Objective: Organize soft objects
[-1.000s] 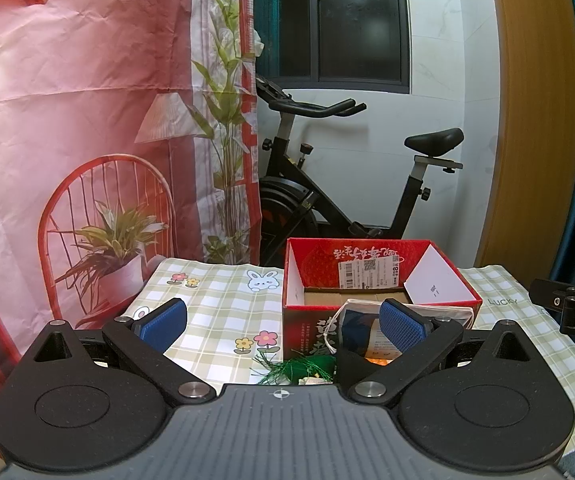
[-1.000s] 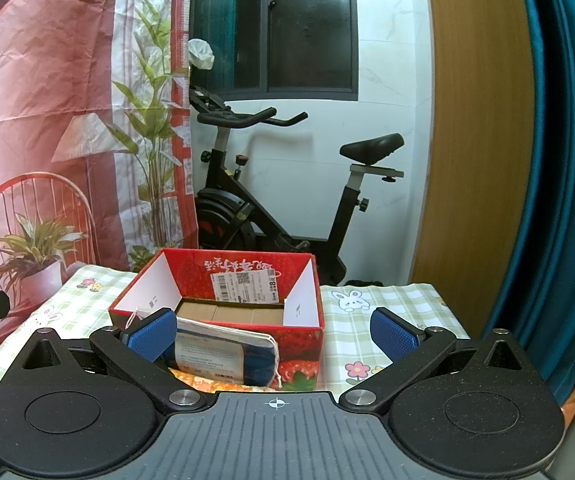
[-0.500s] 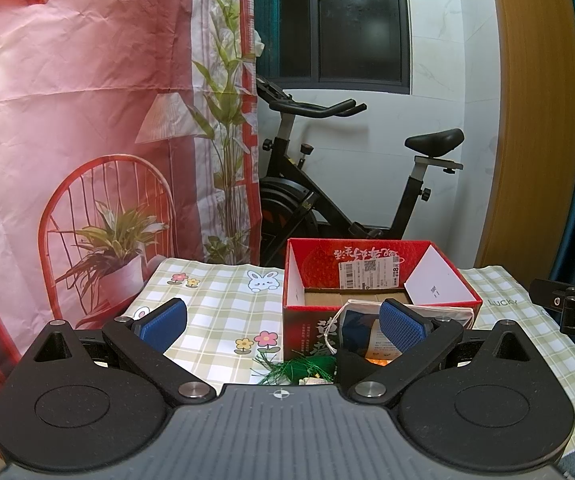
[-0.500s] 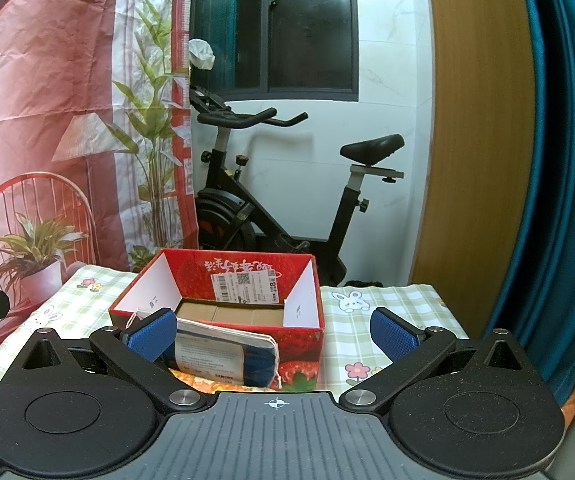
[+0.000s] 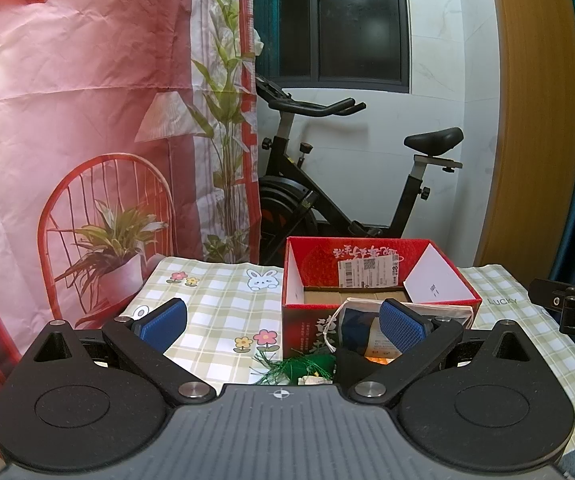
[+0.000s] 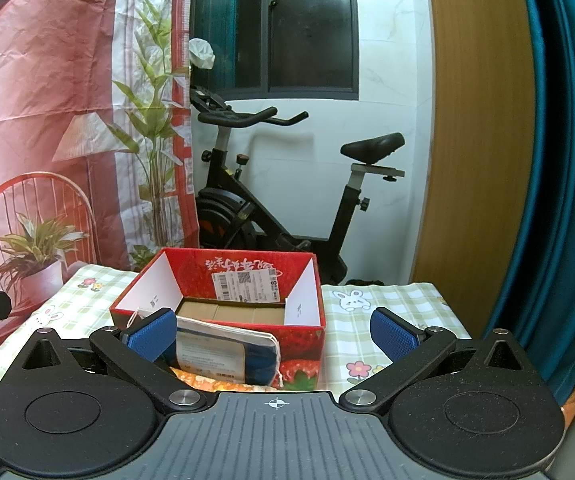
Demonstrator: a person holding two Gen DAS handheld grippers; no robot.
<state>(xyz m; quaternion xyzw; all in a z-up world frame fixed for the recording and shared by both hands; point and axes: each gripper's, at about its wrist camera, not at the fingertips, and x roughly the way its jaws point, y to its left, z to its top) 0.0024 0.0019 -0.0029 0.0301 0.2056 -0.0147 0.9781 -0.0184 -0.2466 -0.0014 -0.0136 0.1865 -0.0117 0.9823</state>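
Observation:
A red open cardboard box (image 5: 371, 276) (image 6: 223, 276) stands on the checked tablecloth (image 5: 215, 300) (image 6: 371, 312). A clear packet holding a dark blue soft item (image 6: 227, 356) (image 5: 357, 322) leans against the box's near side, with an orange patterned thing (image 6: 207, 380) under it. A green tasselled object (image 5: 303, 366) lies just in front of the left gripper. My left gripper (image 5: 283, 322) is open and empty, held short of the box. My right gripper (image 6: 273, 334) is open and empty, with its left pad (image 6: 153, 336) beside the packet.
A black exercise bike (image 5: 327, 184) (image 6: 271, 200) stands behind the table. A pink printed backdrop (image 5: 87, 120) hangs at the left, and a wooden panel and teal curtain (image 6: 559, 160) at the right. The right gripper's body (image 5: 567, 304) shows at the left view's right edge.

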